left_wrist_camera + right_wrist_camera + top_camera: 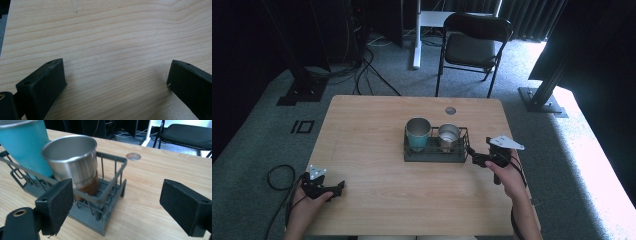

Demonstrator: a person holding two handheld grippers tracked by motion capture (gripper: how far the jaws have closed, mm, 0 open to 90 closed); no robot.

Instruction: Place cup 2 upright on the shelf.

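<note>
High view – 2 cups, teal (417,133) & steel (448,136), upright in wire rack (434,155); right gripper (474,156) beside rack, left gripper (335,190) on table (372,125) – both released.

No text, label, brand or number can be read anywhere. The two cups (70,162), the wire rack (110,195) and the desk (377,200) carry no legible markings.
</note>
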